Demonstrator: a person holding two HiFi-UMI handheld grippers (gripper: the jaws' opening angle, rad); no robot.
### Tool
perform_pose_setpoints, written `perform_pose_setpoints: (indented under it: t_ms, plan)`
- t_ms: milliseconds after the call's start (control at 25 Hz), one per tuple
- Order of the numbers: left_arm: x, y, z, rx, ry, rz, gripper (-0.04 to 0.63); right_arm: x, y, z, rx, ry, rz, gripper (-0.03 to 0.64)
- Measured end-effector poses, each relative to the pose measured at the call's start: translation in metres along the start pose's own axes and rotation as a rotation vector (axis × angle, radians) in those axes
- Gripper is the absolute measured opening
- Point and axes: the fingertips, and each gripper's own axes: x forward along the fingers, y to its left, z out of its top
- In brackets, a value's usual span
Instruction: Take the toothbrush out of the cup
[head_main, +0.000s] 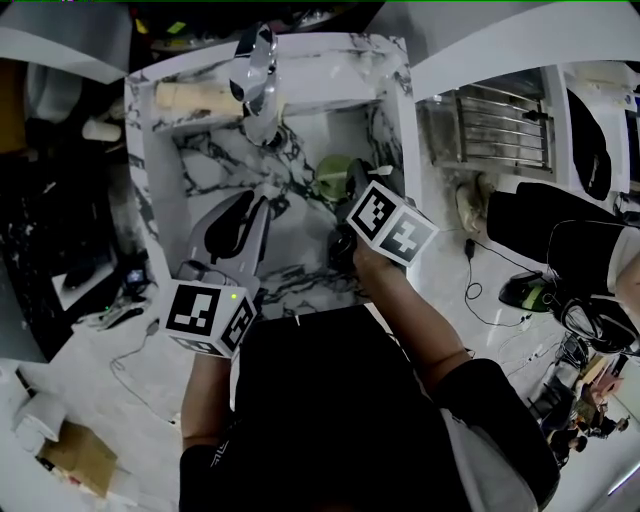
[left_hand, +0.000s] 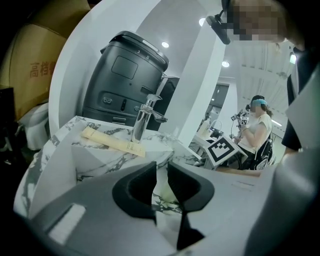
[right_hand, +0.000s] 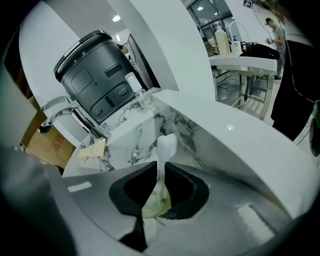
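Note:
A white toothbrush stands upright in a pale green cup on the floor of a marble sink. My right gripper reaches down over the cup, and its dark pads press on the brush handle just below the bristle head. In the head view the cup shows just left of the right gripper. My left gripper hovers over the sink's left half, away from the cup. Its jaws stand a narrow gap apart, with only marble showing between them.
A chrome faucet rises at the back of the sink, with a beige wrapped packet lying on the ledge beside it. A black appliance stands behind. The sink walls close in around both grippers. Cables lie on the floor to the right.

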Motion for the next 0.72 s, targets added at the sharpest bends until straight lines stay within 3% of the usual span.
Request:
perform_pose_setpoints:
  t_ms: [320,720]
  plan:
    - [-0.020,0.004,0.002,-0.010,-0.031,0.032,0.087,-0.007,0.011,-0.006,-0.056,0.010,0.037,0.043]
    - [-0.042,-0.003,0.007,0.019,-0.084,0.010,0.083,0.000,0.001,0.002,-0.118,-0.047,-0.001,0.042]
